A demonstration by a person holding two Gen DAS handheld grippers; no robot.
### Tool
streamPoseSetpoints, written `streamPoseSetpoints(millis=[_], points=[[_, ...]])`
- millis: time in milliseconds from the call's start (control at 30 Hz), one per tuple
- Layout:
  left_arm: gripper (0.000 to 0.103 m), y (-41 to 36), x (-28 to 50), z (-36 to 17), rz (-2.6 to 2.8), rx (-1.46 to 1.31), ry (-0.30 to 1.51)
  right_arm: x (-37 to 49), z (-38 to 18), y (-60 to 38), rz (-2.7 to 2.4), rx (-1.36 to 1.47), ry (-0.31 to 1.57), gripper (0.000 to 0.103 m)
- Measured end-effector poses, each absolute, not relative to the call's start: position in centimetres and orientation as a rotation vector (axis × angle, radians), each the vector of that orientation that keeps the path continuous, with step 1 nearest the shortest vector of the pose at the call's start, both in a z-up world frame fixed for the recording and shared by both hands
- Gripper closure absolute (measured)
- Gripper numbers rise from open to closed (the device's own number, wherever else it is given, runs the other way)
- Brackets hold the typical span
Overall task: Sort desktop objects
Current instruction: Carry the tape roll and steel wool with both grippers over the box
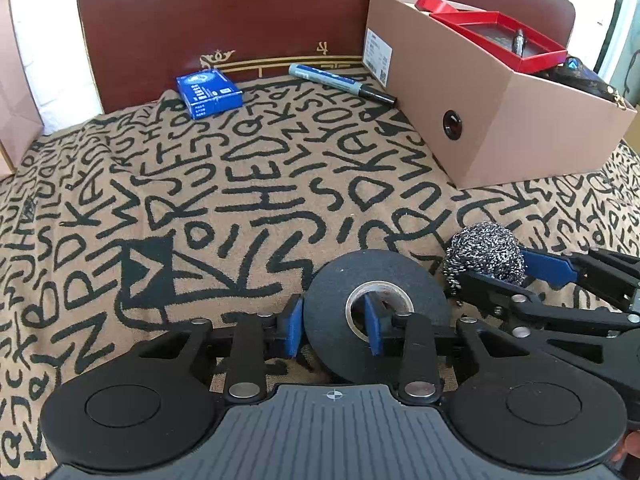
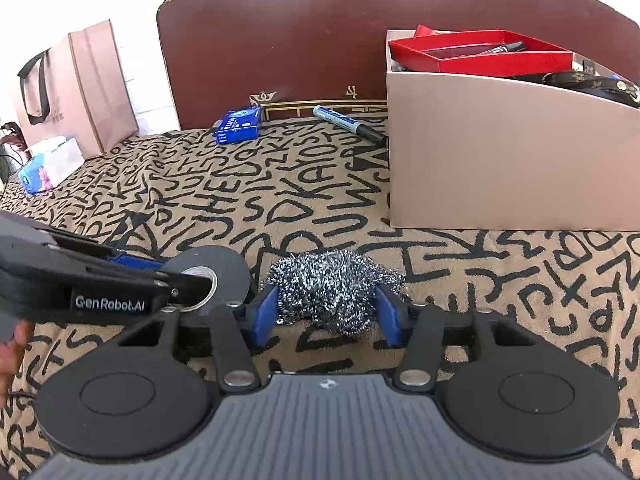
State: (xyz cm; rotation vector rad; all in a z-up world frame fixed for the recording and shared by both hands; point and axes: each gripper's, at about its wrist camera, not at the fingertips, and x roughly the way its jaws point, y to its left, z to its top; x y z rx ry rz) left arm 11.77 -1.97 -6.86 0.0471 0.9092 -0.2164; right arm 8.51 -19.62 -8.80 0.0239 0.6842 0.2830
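Observation:
My left gripper (image 1: 334,326) is shut on a black tape roll (image 1: 340,280), one finger outside its rim, one inside its core; the roll rests on the patterned cloth. It also shows in the right wrist view (image 2: 224,264). My right gripper (image 2: 326,312) is shut on a steel wool scrubber (image 2: 332,284), its blue pads (image 2: 266,312) pressing both sides; the scrubber also shows in the left wrist view (image 1: 486,252). A blue marker (image 1: 340,82) and a small blue box (image 1: 208,90) lie at the back. A tan cardboard box (image 1: 480,120) stands at the right.
The box holds a red tray (image 1: 500,36) with a pen, and dark items. A dark red headboard (image 1: 240,12) stands behind. A pink paper bag (image 2: 80,84) and a tissue pack (image 2: 50,164) are at the far left.

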Motion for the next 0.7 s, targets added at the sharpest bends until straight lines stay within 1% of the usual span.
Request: streamPoseSetpoints(millis=[67,133,233,367,567,700], points=[[0.075,-1.9,11.6,-6.5,-0.211,0.028,0.919,8.3,-8.6,-20.1,0.289,0.047,0.688,0.056],[0.076,-1.4,11.5,-6.1,-0.236,-0.038,0.945,7.8,-8.1,-20.5,0.295,0.058,0.684,0.058],[0.076,-1.7,10.9,-5.4,-0.261,-0.066,0.958,6.8,-7.1,-21.4,0.303,0.081,0.672,0.059],[0.076,-3.0,10.3,-3.6,-0.307,-0.055,0.933,5.6,-5.1,-22.6,0.304,0.088,0.626,0.059],[0.076,-6.2,10.9,1.5,-0.394,-0.012,0.836,4.8,-1.0,-25.7,0.29,0.118,0.533,0.059],[0.076,-8.7,12.5,5.1,-0.448,-0.019,0.777,5.0,2.0,-28.3,0.271,0.131,0.454,0.059]])
